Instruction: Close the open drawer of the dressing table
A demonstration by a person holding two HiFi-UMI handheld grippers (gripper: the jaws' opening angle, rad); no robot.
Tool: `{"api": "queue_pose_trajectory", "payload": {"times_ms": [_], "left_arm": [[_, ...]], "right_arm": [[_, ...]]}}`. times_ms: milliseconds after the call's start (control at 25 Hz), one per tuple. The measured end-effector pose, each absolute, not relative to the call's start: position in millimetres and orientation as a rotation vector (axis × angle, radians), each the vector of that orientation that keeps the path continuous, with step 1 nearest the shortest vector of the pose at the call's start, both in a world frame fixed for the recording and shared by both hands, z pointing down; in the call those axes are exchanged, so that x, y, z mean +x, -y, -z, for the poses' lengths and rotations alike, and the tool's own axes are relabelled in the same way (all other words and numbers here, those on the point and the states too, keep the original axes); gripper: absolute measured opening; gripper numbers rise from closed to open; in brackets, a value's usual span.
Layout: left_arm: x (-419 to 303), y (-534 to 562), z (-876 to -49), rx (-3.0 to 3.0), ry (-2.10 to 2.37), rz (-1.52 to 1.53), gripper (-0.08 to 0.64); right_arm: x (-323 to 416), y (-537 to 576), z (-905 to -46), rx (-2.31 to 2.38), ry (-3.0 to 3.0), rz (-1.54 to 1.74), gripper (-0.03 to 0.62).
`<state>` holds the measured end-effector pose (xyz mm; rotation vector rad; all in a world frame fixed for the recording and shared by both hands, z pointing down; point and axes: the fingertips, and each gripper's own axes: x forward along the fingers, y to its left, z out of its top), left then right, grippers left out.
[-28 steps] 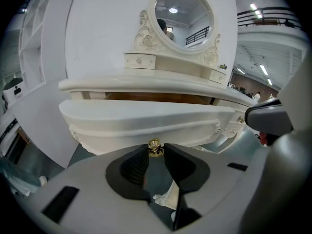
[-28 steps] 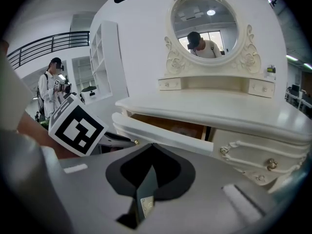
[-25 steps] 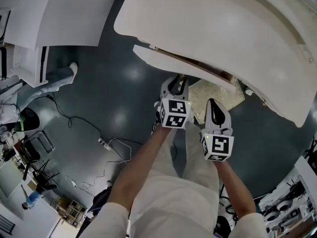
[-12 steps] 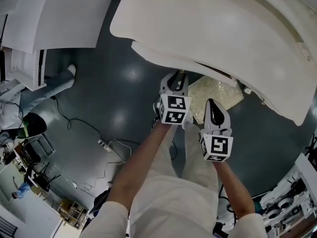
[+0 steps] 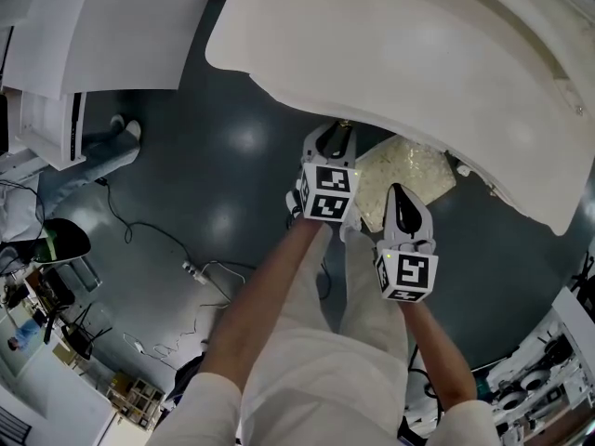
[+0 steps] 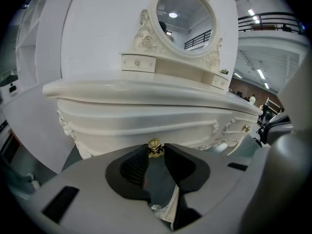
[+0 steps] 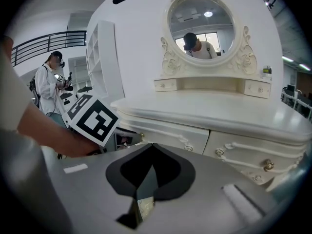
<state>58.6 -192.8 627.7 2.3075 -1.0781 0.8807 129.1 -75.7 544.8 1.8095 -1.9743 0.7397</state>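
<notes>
The cream dressing table [image 5: 418, 54] fills the upper right of the head view. Its middle drawer front [image 6: 156, 126] sits flush under the table top. My left gripper [image 5: 332, 139] reaches under the table edge. In the left gripper view its two black pads [image 6: 136, 162] close on the drawer's small gold knob [image 6: 155, 148]. My right gripper [image 5: 401, 201] hangs back, a little right of the left one, apart from the table. Its jaws meet at the tip with nothing between them [image 7: 152, 145]. The left gripper's marker cube [image 7: 92, 118] shows at the left in the right gripper view.
A round mirror [image 6: 184, 18] with small drawers tops the table. More knobbed drawers [image 7: 265, 165] lie to the right. Cables [image 5: 209, 272] run over the dark floor at left. White furniture [image 5: 56, 119] stands far left. A person [image 7: 51, 87] stands at the back left.
The drawer front has slid in under the table top, closing the gap. My left gripper moved forward with it, on the knob. The right gripper stayed put.
</notes>
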Motion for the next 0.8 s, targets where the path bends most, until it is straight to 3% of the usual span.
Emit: {"api": "queue_pose_trajectory", "payload": {"times_ms": [800], "left_arm": [[72.6,216.7,-628.1,2.363,1.081,-0.793,0.103]], "right_arm": [[143.6,70.6,-545.9,1.873,1.936,-0.773,0.003]]}}
